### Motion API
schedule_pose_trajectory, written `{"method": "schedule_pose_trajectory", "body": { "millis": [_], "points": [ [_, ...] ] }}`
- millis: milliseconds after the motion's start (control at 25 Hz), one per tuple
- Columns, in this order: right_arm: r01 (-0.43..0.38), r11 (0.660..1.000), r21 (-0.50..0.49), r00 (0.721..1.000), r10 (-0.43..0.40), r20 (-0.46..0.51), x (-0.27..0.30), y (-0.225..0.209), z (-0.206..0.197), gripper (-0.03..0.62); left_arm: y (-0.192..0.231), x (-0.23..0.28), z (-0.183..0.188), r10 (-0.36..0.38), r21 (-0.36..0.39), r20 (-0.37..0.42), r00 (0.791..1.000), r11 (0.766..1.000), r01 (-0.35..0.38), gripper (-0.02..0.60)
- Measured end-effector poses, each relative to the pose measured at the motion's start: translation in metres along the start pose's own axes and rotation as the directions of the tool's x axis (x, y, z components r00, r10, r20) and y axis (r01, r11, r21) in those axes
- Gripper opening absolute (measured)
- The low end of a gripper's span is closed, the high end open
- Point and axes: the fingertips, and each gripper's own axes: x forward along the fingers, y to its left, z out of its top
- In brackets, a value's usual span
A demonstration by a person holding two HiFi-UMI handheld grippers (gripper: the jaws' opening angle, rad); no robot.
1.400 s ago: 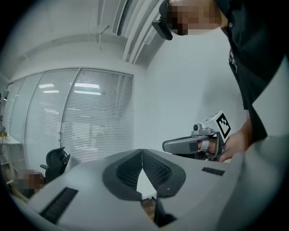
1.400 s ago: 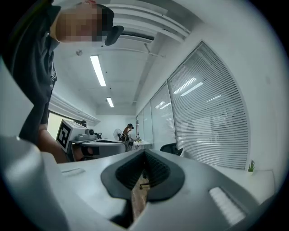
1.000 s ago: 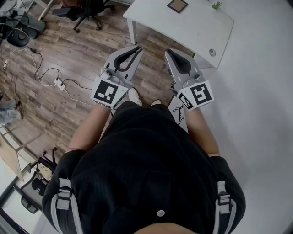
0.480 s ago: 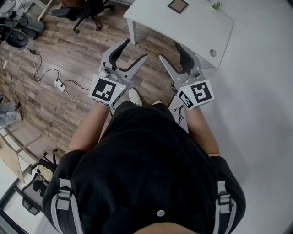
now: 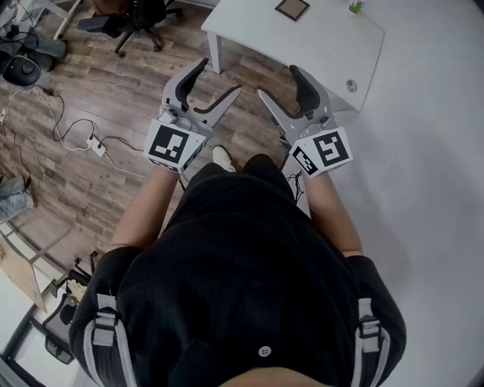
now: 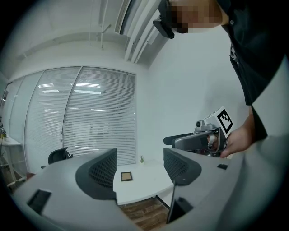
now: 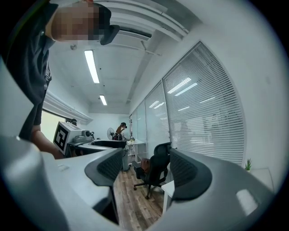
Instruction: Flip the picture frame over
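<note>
Grey two-jaw left gripper [image 5: 218, 79] and right gripper [image 5: 278, 83] are held level, short of the white rectangular table [image 5: 318, 53]; the jaws of each are opening wide, with nothing between them. A small dark-rimmed brown picture frame [image 5: 293, 9] lies flat by the table's far edge, well apart from both, ahead and slightly right. The right gripper looks nearer, the left points straight at it; the frame is near-square, with no clear long axis.
</note>
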Motion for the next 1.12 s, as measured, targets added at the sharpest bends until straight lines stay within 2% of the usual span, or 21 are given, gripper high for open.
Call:
{"method": "schedule_pose_trajectory", "body": {
  "millis": [200, 440, 960, 1120],
  "points": [
    [0.009, 1.0, 0.007, 1.0, -0.009, -0.013, 0.007, -0.009, -0.005, 0.325, 0.01, 0.009, -0.003, -0.001, -0.007, -0.003, 1.0, 1.0, 0.001, 0.31],
    [0.008, 1.0, 0.028, 1.0, -0.007, -0.015, 0.028, -0.038, -0.012, 0.325, 0.03, 0.036, -0.01, 0.005, -0.013, -0.019, 1.0, 1.0, -0.005, 0.31],
    [0.014, 0.998, 0.069, 1.0, -0.014, 0.001, 0.092, -0.148, -0.003, 0.325, 0.083, 0.133, -0.008, -0.008, -0.012, -0.047, 0.999, 1.0, 0.008, 0.31],
    [0.015, 0.998, 0.054, 1.0, -0.015, 0.001, 0.101, -0.183, 0.001, 0.325, 0.092, 0.166, -0.009, -0.011, -0.014, -0.055, 0.998, 1.0, 0.01, 0.31]
  ]
}}
